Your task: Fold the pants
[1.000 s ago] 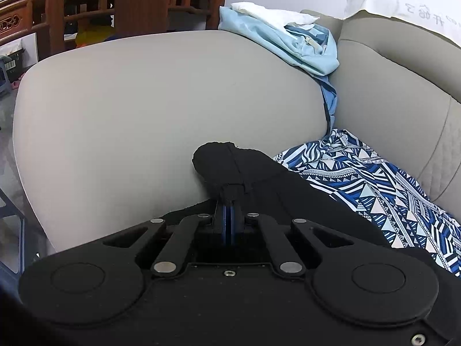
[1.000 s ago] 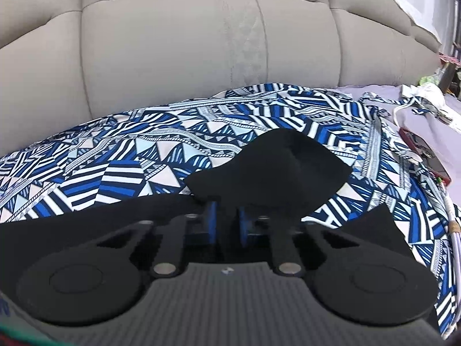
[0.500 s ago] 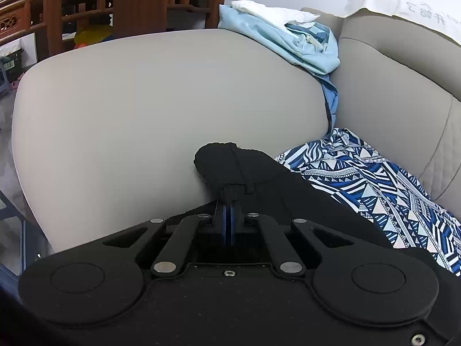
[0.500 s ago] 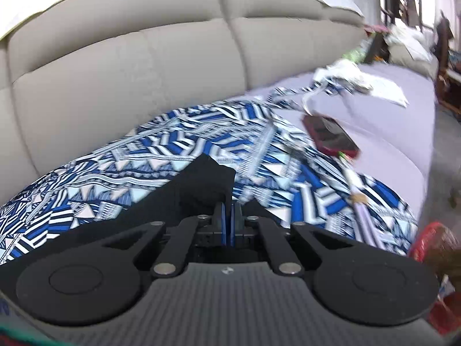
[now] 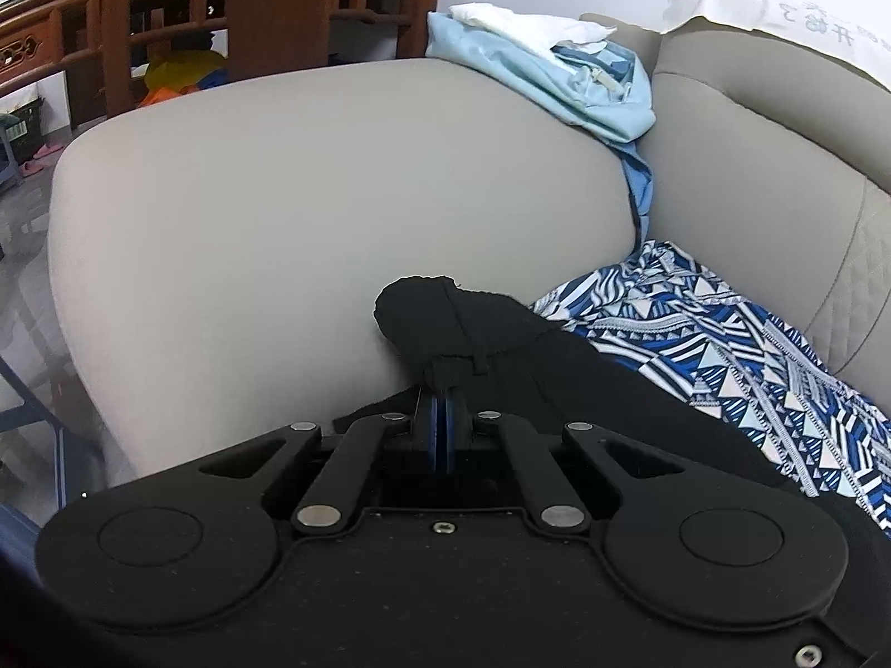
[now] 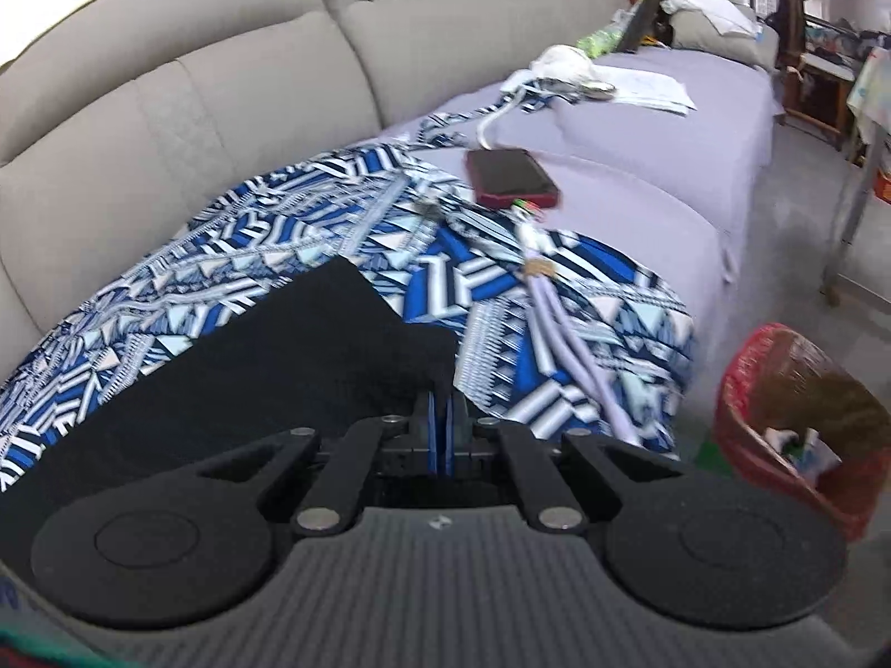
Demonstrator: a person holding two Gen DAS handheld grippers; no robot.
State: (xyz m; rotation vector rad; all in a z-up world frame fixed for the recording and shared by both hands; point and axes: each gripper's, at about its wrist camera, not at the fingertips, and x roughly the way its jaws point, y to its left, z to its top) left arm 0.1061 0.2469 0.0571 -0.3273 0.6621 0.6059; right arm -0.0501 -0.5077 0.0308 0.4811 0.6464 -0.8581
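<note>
The black pants (image 5: pixel 584 389) lie on a blue and white patterned cloth (image 5: pixel 724 345) over the sofa seat. My left gripper (image 5: pixel 442 395) is shut on a bunched corner of the pants, held up in front of the beige armrest (image 5: pixel 334 195). In the right wrist view the pants (image 6: pixel 278 356) spread flat to the left, and my right gripper (image 6: pixel 442 395) is shut on their near edge close to the seat's front. The patterned cloth (image 6: pixel 345 206) shows around them.
A red phone (image 6: pixel 509 177) and white cables (image 6: pixel 562 300) lie on the cloth and grey seat (image 6: pixel 640 161) to the right. A red bin (image 6: pixel 802 417) stands on the floor. Light blue clothes (image 5: pixel 557 78) drape the armrest. Wooden shelving (image 5: pixel 167 16) stands behind.
My right gripper closed on the pants' edge and swung right toward the seat's front, bringing the phone and bin into view. The left gripper stayed shut on its corner, nearly still.
</note>
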